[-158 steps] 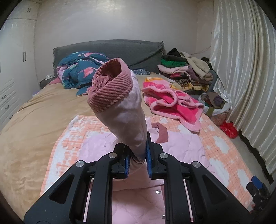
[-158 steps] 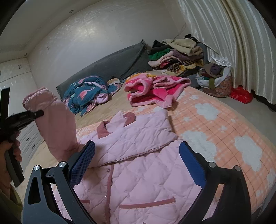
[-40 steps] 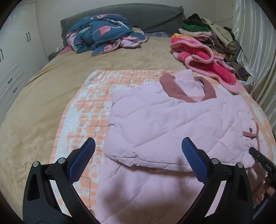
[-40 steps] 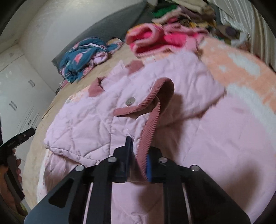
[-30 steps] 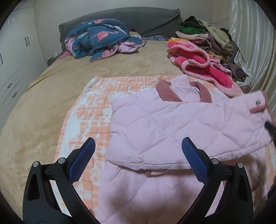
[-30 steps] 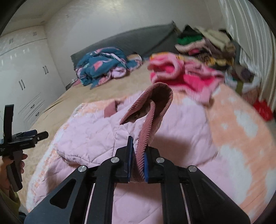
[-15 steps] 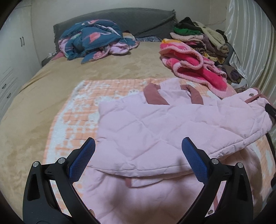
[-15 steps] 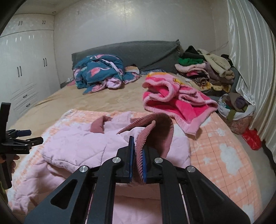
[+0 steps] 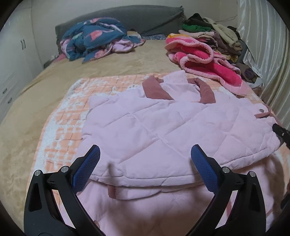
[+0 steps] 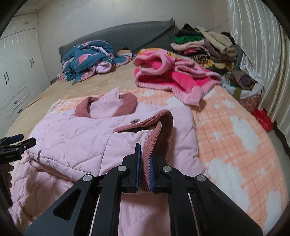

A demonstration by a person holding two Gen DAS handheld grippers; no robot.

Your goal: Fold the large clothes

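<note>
My right tongs (image 10: 145,159) are clamped tight on the ribbed dusty-rose cuff (image 10: 154,138) of the pink quilted jacket (image 9: 163,127); the cuff's edge stands up between the two blue pads and loops away toward the sleeve's opening, where a small metal snap (image 10: 135,121) shows just beyond. My left tongs (image 9: 145,163) stand wide apart with nothing between them, hovering over the near edge of the folded sleeve. From the left camera I can see the tip of the right tongs at the far right edge, at the cuff end of that sleeve.

The jacket lies flat on an orange-and-white checked blanket (image 10: 235,138) spread over the bed (image 9: 36,101), collar (image 9: 157,89) pointing toward the headboard (image 9: 145,16). One sleeve is folded across the chest, and the sleeve I hold lies across the body on top.

Further up the bed sits a crumpled blue patterned garment (image 9: 96,36) on the left and a bright pink fleece (image 9: 204,59) on the right. Beyond the fleece there is a stack of folded clothes (image 10: 204,45) near the curtain (image 10: 257,54). White wardrobe doors (image 10: 16,69) run along the left wall. In the right camera a hand (image 10: 7,174) holding the left tool shows at the left edge.
</note>
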